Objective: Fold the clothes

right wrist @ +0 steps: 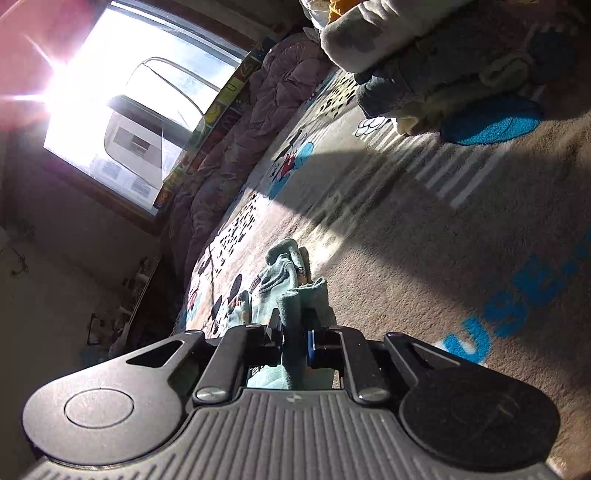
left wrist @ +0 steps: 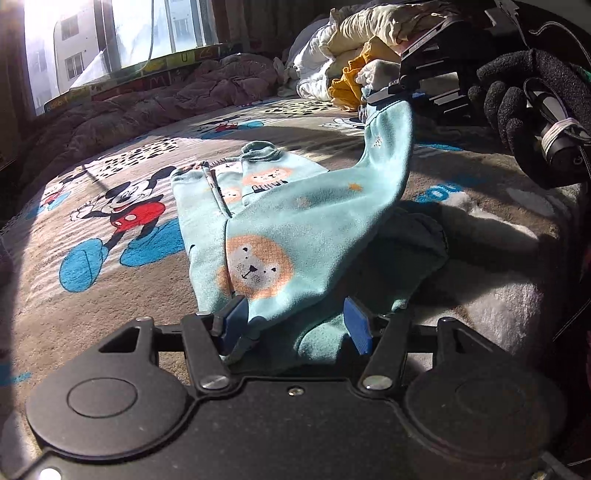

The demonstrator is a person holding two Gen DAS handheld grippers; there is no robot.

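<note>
A small pale-blue garment (left wrist: 295,229), printed with lion faces, is lying partly spread on a cartoon-mouse blanket (left wrist: 110,229) that is covering a bed, with sunlight coming in from the window (left wrist: 122,33) behind it.

The right gripper (right wrist: 293,343) is pinching one end of the garment, its jaws clamped together on a bunched fold of the blue cloth. Seen from the left wrist camera, that end is being held up off the blanket, so the cloth is hanging in a slack arc from the raised corner down to the part lying flat. A gloved hand (left wrist: 524,103) is holding the tool beside it. Lifting the end this way is probably meant to carry it over the rest of the garment for a fold.

The left gripper (left wrist: 291,325) is sitting low at the near edge of the garment, its jaws standing apart with blue cloth lying between them; the blue pads (left wrist: 356,325) are not pressing on it. It looks placed there either to anchor that edge or to take a fresh hold while the other end is being brought across.

A heap of unfolded laundry (left wrist: 354,48) is waiting further back on the bed, beside a rumpled pink quilt (left wrist: 207,85), so most of the work appears to be ahead.
</note>
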